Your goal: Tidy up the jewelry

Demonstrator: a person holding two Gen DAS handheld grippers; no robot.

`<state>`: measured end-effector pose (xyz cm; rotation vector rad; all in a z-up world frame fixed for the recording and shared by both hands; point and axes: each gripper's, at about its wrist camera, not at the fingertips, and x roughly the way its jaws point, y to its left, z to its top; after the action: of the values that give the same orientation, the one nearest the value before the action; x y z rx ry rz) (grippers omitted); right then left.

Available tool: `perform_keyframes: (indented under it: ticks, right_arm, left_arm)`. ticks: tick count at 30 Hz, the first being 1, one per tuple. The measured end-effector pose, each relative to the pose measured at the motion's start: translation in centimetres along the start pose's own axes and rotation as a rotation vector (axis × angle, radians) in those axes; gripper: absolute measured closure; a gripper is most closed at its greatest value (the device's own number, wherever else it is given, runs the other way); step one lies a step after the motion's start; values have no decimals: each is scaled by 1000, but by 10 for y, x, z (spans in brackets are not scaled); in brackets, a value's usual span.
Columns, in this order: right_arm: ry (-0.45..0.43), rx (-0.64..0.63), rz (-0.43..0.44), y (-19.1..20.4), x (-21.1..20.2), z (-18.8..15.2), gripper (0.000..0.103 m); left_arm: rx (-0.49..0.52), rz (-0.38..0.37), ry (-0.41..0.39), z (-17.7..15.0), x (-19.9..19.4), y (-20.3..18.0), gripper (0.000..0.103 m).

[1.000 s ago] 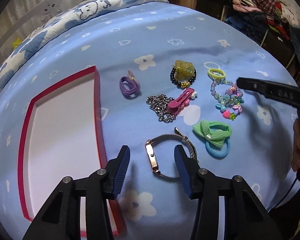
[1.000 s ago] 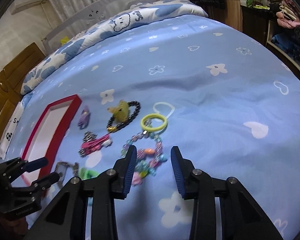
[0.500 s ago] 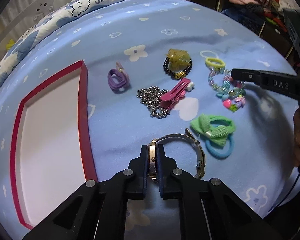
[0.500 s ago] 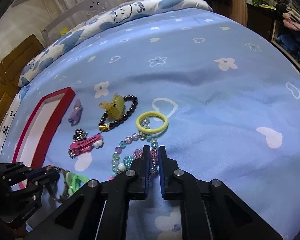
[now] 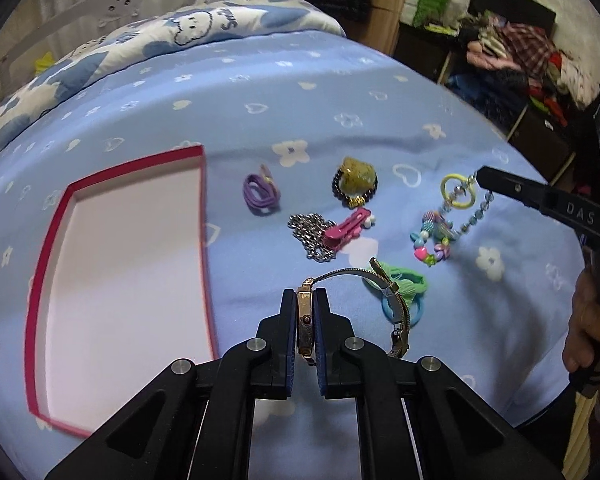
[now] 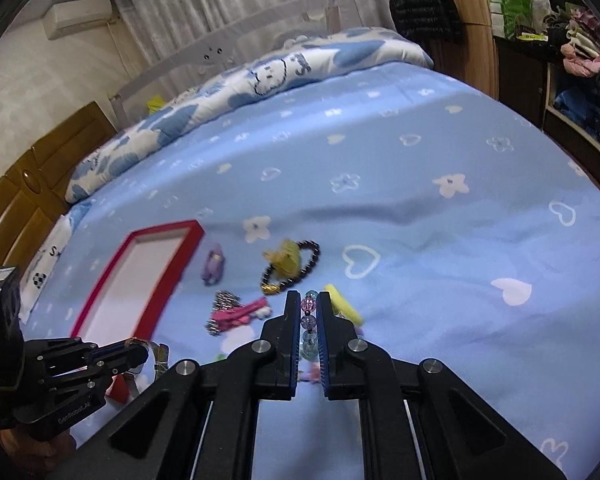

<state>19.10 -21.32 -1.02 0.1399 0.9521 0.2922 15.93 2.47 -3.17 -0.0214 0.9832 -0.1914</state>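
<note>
A wide blue bedspread [image 5: 340, 92], printed with white hearts and flowers, covers the bed. On its left part lies an open red-rimmed tray [image 5: 202, 216] with a white floor, nothing in it. Right of the tray the jewelry is scattered: a silver chain [image 5: 312, 236] with a pink hair clip [image 5: 346, 230] touching it, a dark bead bracelet [image 5: 354, 184] with a yellow charm, a purple hair tie [image 5: 260, 194], and green and blue hair ties [image 5: 406, 292] (partly behind the watch band). The left gripper [image 5: 306, 312] is clamped on a gold-cased watch [image 5: 305, 320], its mesh band hanging off to the right, clear of the cover. The right gripper [image 6: 309, 316] pinches a colourful bead bracelet [image 5: 436, 236], which dangles from its tips with a yellow ring [image 5: 456, 192] threaded on; its lower charms seem to touch the cover.
</note>
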Motion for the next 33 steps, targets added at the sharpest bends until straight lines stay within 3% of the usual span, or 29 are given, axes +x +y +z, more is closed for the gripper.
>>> perform_keyframes:
  ticks: [6,12,18,25,33]
  right_arm:
    - [-13,7,75,13,-7,-5,96]
    - [44,27,57,10,4,-19,96]
    - [114,29,-16,-4,7,-44,96]
    - [136,63,-58,-20,4,-54,80]
    - [118,89,-63,-25,22,-34,76]
  left_arm:
    - [-40,0,-40,-8,-26,13,96]
    - [-70,10,-58,-18,-43,24,96]
    - [-84,6,-63,-23,-49,29,96]
    - [-78,-1,-58,-23,-50,27,96]
    - [-72,10,-55,-21,-50,25,96]
